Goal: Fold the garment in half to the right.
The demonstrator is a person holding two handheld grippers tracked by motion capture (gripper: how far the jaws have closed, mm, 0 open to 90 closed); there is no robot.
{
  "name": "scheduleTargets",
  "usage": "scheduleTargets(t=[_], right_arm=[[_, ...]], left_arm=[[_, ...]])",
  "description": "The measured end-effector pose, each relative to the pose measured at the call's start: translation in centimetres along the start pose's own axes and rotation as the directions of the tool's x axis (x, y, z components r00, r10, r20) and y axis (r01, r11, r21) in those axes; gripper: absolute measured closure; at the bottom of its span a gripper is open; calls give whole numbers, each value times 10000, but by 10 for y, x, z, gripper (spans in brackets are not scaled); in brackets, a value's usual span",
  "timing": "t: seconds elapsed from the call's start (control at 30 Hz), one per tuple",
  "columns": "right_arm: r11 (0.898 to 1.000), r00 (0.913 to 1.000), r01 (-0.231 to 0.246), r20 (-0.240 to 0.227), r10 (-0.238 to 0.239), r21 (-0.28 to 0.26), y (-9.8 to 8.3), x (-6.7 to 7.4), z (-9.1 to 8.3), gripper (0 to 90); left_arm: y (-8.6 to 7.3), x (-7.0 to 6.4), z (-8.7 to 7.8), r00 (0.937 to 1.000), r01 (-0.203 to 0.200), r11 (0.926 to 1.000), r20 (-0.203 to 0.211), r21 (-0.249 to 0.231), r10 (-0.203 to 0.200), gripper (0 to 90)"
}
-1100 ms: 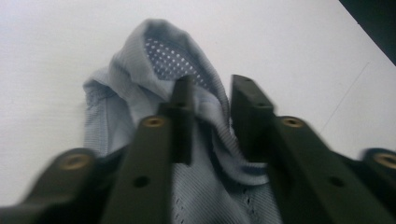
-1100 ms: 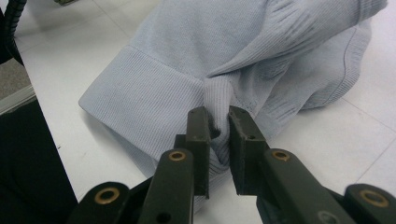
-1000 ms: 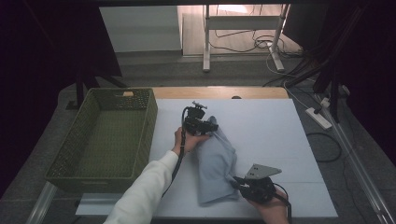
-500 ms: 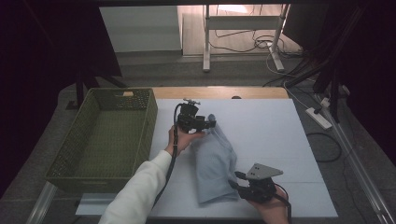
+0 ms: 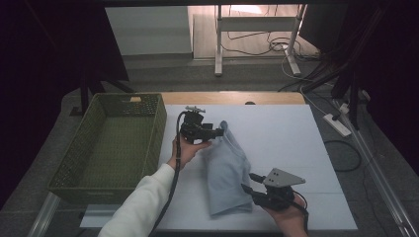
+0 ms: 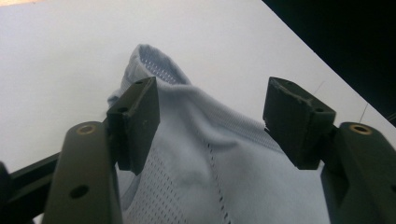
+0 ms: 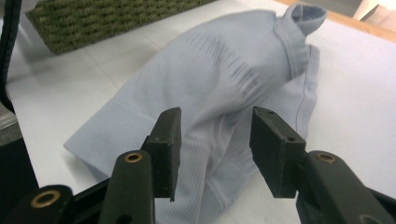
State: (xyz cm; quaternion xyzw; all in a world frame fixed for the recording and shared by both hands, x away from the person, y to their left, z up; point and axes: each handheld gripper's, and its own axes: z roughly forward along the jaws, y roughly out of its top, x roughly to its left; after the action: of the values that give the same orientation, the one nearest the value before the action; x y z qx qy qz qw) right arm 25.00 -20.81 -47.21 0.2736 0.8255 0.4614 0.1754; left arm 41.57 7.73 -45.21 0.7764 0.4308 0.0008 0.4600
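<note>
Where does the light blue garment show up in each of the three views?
High view: the light blue garment lies mid-table, between the two grippers.
Left gripper view: it fills the lower middle, behind the open jaws.
Right gripper view: it spreads across the centre.
Shared landmark: the white table top under it.

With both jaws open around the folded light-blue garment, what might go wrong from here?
The folded garment lies loose on the white table, so its raised end by the left hand-held gripper may flop open. The right hand-held gripper sits at the garment's edge; closing there might pinch one layer only.
</note>
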Motion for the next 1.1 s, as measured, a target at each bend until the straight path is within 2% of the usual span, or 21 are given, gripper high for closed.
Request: scheduleTargets(t=[0.33,0.5,0.6,0.87,1.1], right_arm=[[9998,9991,41,-425,-50,-207,8,-4,2,616],[9999,9954,64,-951,-78,-155,11,-5,5,805],[9998,9939,174,-1093,-178,-46,15,-4,8,890],[9995,9920,313,-1228,-304,50,27,0,19,894],[9998,9914,178,-1296,-172,31,42,-4,32,894]], left_arm=[[-15,3,-11,9998,-19,9999,196,-107,21,381],[-23,2,-17,9997,-13,9998,259,-221,19,381],[-28,1,-20,9996,-25,9997,275,-257,32,381],[-40,4,-30,9995,-17,9993,328,-372,29,382],[-48,8,-34,9994,51,9991,333,-427,-37,383]])
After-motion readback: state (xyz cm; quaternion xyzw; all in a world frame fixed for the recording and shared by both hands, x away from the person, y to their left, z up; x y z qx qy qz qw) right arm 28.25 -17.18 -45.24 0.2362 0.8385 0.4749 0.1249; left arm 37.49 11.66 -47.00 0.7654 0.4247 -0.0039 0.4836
